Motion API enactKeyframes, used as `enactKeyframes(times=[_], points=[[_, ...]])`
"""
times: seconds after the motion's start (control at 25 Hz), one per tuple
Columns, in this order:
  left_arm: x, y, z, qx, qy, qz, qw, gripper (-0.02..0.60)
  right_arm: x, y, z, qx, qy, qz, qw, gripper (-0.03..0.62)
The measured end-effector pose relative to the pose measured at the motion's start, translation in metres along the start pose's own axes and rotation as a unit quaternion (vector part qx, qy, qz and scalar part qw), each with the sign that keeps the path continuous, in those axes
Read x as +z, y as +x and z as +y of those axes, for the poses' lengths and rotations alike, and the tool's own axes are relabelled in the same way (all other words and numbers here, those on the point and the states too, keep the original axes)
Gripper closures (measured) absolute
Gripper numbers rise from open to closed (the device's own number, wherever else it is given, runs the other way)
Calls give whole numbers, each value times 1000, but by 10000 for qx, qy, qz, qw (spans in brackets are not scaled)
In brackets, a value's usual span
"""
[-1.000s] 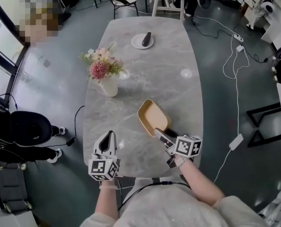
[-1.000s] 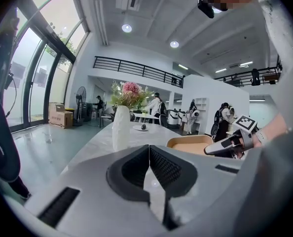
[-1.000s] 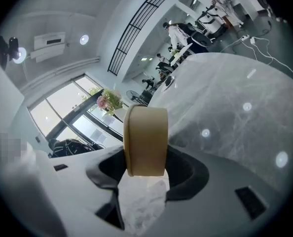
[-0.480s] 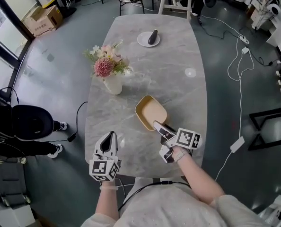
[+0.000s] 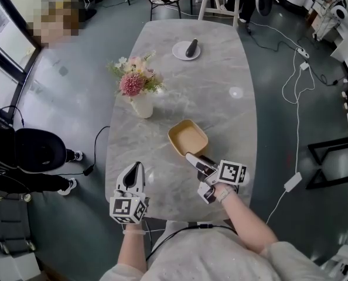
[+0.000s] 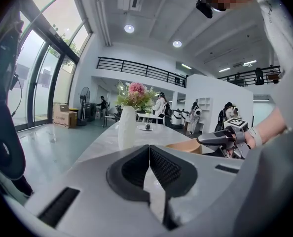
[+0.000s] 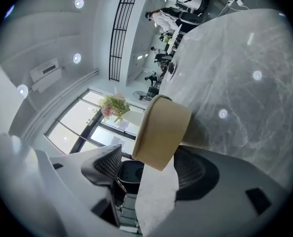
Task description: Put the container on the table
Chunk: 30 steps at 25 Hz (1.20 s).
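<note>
The tan container sits flat on the grey marble table, near its front half. My right gripper is at the container's near corner. In the right gripper view the container stands between the jaws of the right gripper, which are opening; a gap shows between the left pad and the container's wall. My left gripper hovers over the table's front left, shut and empty; its pads meet in the left gripper view, where the container and the right gripper show at the right.
A white vase with pink flowers stands left of the container. A small white plate with a dark object lies at the table's far end. Cables trail on the floor to the right. A person sits at the left.
The container was tilted in the right gripper's hold; now it lies flat on the table. The right gripper's jaws have spread wider. The left gripper has stayed put.
</note>
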<state>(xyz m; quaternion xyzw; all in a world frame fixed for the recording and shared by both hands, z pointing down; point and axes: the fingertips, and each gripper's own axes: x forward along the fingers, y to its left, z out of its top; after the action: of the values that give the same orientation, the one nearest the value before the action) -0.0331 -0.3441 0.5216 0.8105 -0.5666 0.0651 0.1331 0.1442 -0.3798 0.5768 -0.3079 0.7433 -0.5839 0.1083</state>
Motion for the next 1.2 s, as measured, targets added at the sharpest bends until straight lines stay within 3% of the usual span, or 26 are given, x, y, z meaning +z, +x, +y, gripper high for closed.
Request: enactKeyframes(times=[0.2,0.36,0.48,0.8,1.2], points=[[1,-1,0,-20,-1,-19,10000,575,-26,3,8,56,-949,892,9915,255],[0,-1,2,-16,-16,-37,10000,575,-49,6,1,-278,-1877,1677,9674,258],[2,-3,3,1,-29,-52,10000,575,-54,5,-6,-545,-2233,1893,9546,302],[1,-13,9,98,-68,-53,9999,575,-64,-2,-28,-966,-2231,2125,9464,401],[-3,-22,13,202,-101,-18,9997,575,-73,2,-36,-1012,-1904,2201,9513,453]])
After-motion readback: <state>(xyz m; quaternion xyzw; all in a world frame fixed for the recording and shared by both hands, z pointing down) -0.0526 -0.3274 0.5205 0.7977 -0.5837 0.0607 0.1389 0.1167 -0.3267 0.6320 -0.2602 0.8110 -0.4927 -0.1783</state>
